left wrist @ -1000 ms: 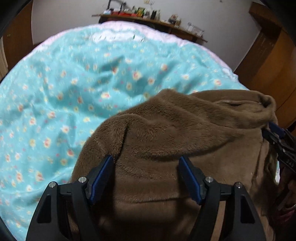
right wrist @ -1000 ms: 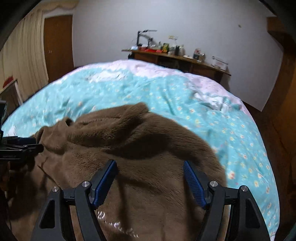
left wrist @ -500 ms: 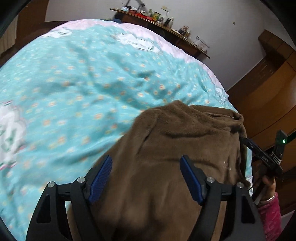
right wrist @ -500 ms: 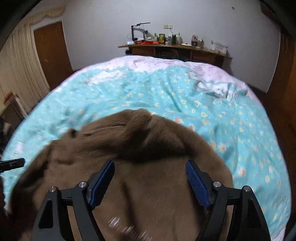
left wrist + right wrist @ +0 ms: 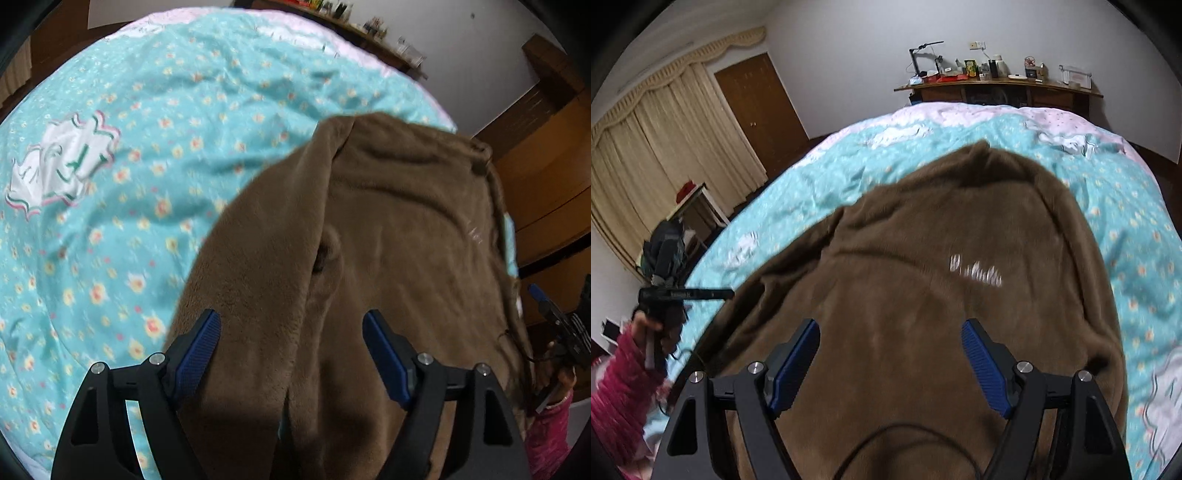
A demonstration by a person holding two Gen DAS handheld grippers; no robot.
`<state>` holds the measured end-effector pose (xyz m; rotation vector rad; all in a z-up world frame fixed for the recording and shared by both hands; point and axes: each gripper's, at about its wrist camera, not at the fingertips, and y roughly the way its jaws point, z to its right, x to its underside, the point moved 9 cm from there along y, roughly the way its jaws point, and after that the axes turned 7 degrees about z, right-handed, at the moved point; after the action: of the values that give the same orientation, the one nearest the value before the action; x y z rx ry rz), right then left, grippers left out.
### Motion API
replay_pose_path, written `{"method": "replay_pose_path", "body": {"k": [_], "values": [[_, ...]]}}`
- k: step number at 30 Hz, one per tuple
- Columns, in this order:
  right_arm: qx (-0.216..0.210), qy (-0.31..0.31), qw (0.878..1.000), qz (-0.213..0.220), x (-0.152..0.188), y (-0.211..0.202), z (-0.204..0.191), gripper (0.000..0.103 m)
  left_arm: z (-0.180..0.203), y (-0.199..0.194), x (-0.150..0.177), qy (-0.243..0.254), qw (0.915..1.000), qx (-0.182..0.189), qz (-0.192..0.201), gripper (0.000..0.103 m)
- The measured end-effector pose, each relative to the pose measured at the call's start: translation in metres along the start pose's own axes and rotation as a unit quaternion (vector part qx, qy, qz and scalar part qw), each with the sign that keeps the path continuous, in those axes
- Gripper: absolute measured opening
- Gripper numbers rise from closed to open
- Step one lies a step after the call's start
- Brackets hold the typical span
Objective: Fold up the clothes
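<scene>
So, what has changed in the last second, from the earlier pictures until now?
Both views have swung: the left wrist view now shows a white patch on the turquoise quilt, the right one the curtains and door. The brown fleece garment looks flatter, its white lettering further up. The left gripper and right gripper stay open; nothing was gripped or released.

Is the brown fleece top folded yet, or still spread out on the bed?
Mostly spread: the brown fleece top lies broad over the floral quilt, logo up, with one edge flap turned over. No neat fold shows.
</scene>
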<state>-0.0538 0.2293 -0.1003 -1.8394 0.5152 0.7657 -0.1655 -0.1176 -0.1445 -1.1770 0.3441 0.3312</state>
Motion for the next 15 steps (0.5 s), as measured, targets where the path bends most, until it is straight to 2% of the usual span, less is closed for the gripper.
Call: {"method": "replay_pose_path", "body": {"k": [3,4,5,6,7,10,15], "values": [[-0.002,0.013,1.000,-0.013,0.020,0.008,0.002,0.081,-0.014,0.014,0.000,-0.002,0.9986,-0.052,0.000,0.082],[0.001,0.021,1.000,-0.019,0.026,0.014,0.006,0.081,-0.020,0.015,-0.002,-0.008,0.9981,-0.062,0.002,0.079],[0.007,0.028,0.999,-0.024,0.032,0.019,0.011,0.081,-0.026,0.014,-0.004,-0.016,0.9976,-0.067,0.006,0.074],[0.010,0.033,0.999,-0.029,0.037,0.023,0.016,0.081,-0.033,0.010,-0.011,-0.029,0.9972,-0.068,0.014,0.062],[0.011,0.040,0.999,-0.032,0.041,0.026,0.020,0.081,-0.037,0.006,-0.016,-0.035,0.9968,-0.068,0.021,0.054],[0.011,0.061,0.997,-0.037,0.051,0.034,0.028,0.081,-0.056,-0.009,-0.039,-0.053,0.9935,-0.088,0.049,0.041],[0.006,0.070,0.996,-0.057,0.066,0.049,0.035,0.081,-0.087,-0.023,-0.074,-0.082,0.9855,-0.124,0.081,0.038]]}}
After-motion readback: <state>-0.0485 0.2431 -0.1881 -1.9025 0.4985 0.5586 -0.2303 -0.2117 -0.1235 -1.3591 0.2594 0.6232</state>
